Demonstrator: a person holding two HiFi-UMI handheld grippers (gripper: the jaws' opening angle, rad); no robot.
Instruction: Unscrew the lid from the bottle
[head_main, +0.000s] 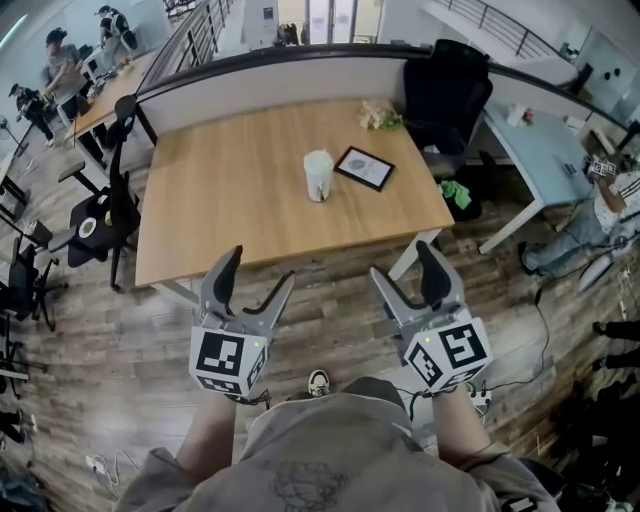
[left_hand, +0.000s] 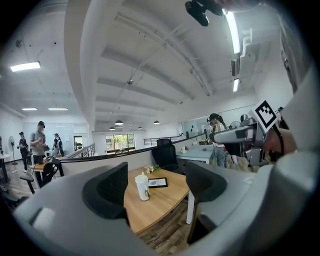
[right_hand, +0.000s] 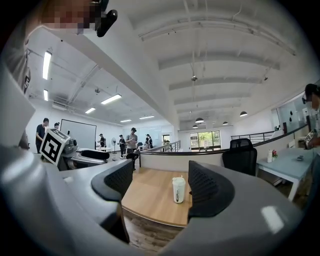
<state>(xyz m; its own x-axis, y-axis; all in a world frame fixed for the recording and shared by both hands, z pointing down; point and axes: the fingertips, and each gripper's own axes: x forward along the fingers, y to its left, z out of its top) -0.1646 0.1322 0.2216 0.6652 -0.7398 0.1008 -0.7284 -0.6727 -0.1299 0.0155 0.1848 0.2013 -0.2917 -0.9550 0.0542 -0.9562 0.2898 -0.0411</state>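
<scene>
Holding left tool (head_main: 258, 272) and right tool (head_main: 408, 268) jaws apart, empty, short of the table's (head_main: 220, 210) near edge; facing bottle (head_main: 318, 175) standing upright mid-table, well ahead, roughly between both.

Room inventory, as I look down and ahead:
- 1 wooden table (head_main: 250, 200), backed by a low curved partition (head_main: 280, 85).
- 2 black office chairs: 1 (head_main: 445, 85) behind the table, 1 (head_main: 112, 215) to my left.
- 1 pale desk (head_main: 540, 150) to my right.
- Wood-plank floor (head_main: 100, 340).
- White beamed ceiling with strip lights (right_hand: 112, 99).
- Bright windows (right_hand: 207, 139) at the far end.
</scene>
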